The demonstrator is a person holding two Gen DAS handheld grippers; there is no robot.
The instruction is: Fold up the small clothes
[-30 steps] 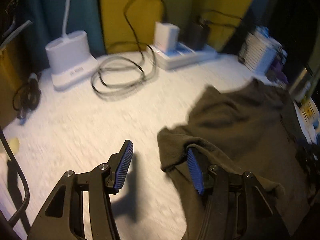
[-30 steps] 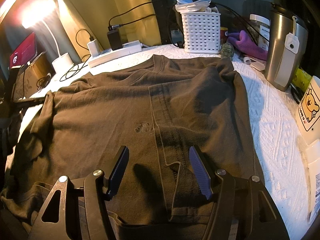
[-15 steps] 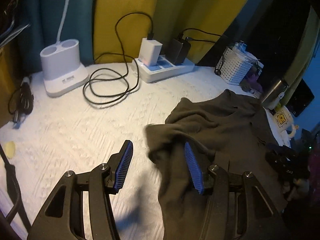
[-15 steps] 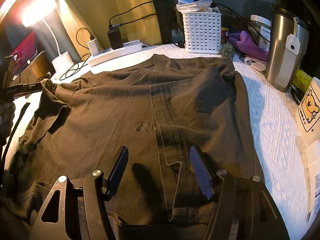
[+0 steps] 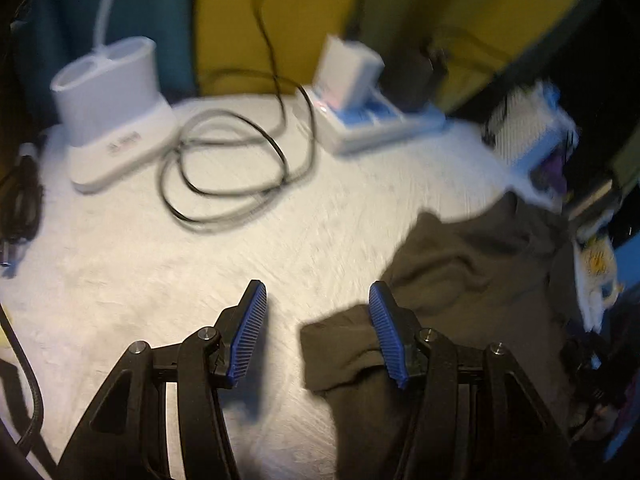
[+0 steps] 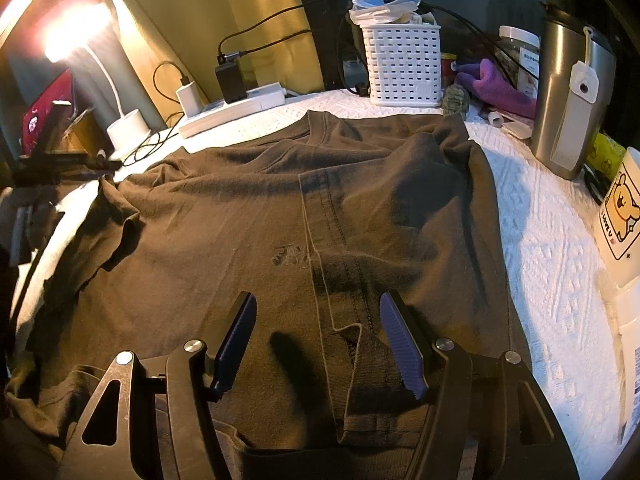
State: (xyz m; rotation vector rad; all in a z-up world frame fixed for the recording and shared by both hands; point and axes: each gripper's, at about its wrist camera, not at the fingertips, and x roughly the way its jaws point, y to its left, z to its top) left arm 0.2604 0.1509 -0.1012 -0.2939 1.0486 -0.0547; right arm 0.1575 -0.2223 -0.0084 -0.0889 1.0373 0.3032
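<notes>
A dark brown T-shirt [image 6: 248,216] lies spread on the white textured table cover [image 6: 552,248], neck toward the back. My right gripper [image 6: 317,296] hovers open over the shirt's lower middle, beside a folded seam strip, with nothing between its pads. The shirt's left sleeve [image 5: 344,344] is bunched up and rests against the inner side of my left gripper's [image 5: 316,286] right finger [image 5: 386,332]. The other pad stands apart over bare cover, so the jaws are open. In the right wrist view the left gripper's body [image 6: 60,160] sits at the far left, by the raised sleeve [image 6: 116,208].
At the back stand a white lamp base [image 5: 116,120], a coiled black cable [image 5: 232,168], a power strip with chargers [image 5: 372,116] and a white basket [image 6: 404,64]. A steel tumbler [image 6: 572,100] and a bear-print cup [image 6: 620,216] stand on the right.
The shirt's left sleeve has been drawn in from lying flat to bunched and raised, uncovering white cover at the left. The left view has swung and is blurred. The right gripper has not moved.
</notes>
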